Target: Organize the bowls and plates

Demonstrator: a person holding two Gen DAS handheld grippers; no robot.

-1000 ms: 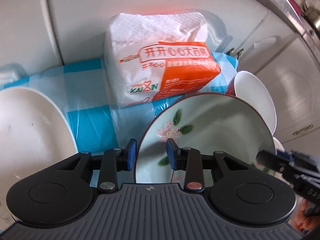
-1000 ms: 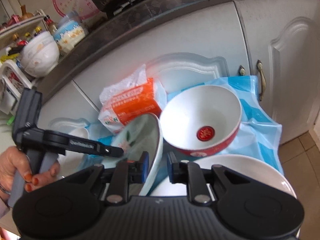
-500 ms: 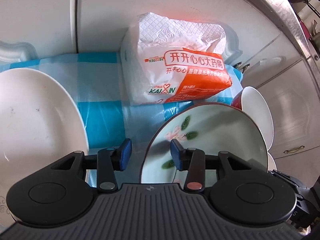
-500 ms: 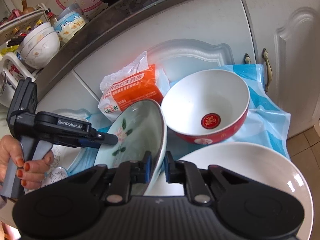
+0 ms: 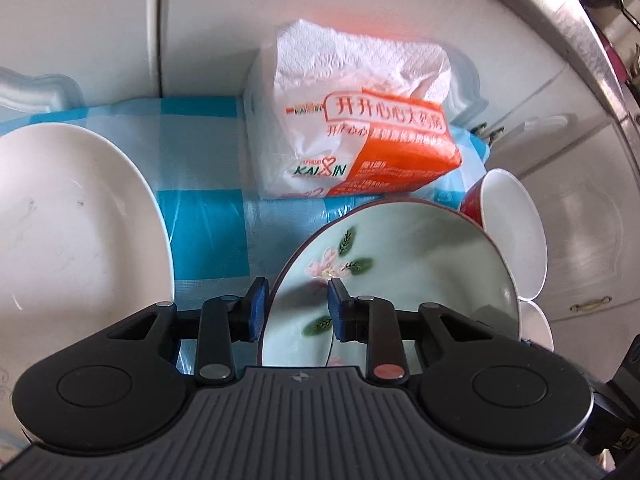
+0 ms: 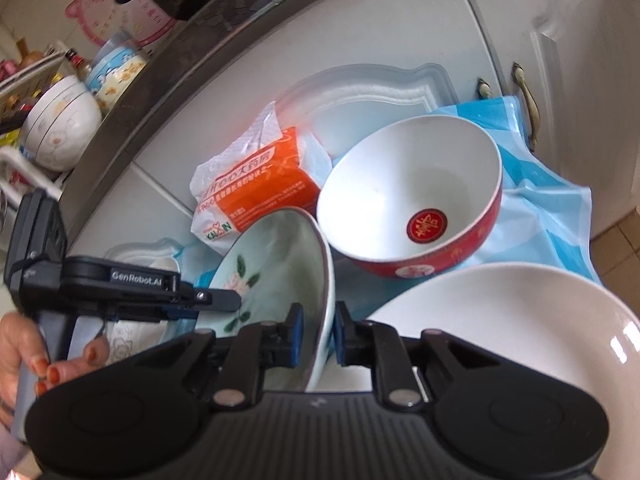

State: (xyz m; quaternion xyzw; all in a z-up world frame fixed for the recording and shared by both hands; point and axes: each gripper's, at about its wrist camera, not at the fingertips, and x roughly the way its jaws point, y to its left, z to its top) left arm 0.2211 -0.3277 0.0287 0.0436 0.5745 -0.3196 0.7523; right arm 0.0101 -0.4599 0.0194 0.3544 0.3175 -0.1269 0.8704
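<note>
Right hand-held gripper (image 6: 318, 338): jaws nearly closed on the rim of the green floral plate (image 6: 276, 264), 1 pad on each face; the gap is widening slightly, rim between the pads. Plate tilted up on edge.
Left hand-held gripper (image 5: 294, 312): jaws part open and closing, straddling the opposite rim of the same plate (image 5: 392, 280); a gap shows at each pad, so no firm grip yet.
Large white plate, right view (image 6: 520, 328): lies flat, just beside the tilted plate.
Large white plate, left view (image 5: 76, 228): on the blue checked cloth (image 5: 208, 216), apart from the green plate.
Red bowl (image 6: 412, 200): upright, white inside, rim touching or nearly touching the green plate.
Tissue pack (image 5: 352, 140): behind the plate, against the white cabinet door (image 5: 208, 20).
Risk 1: right pads loosening before the left closes; the plate could slip and knock the white plate below.
Risk 2: swinging the plate could strike the red bowl's rim, since they sit so close.
Writing: pack reads "KAIXIN" with Chinese characters; gripper body reads "GenRobot.AI"; a red seal with a character marks the bowl's bottom.
</note>
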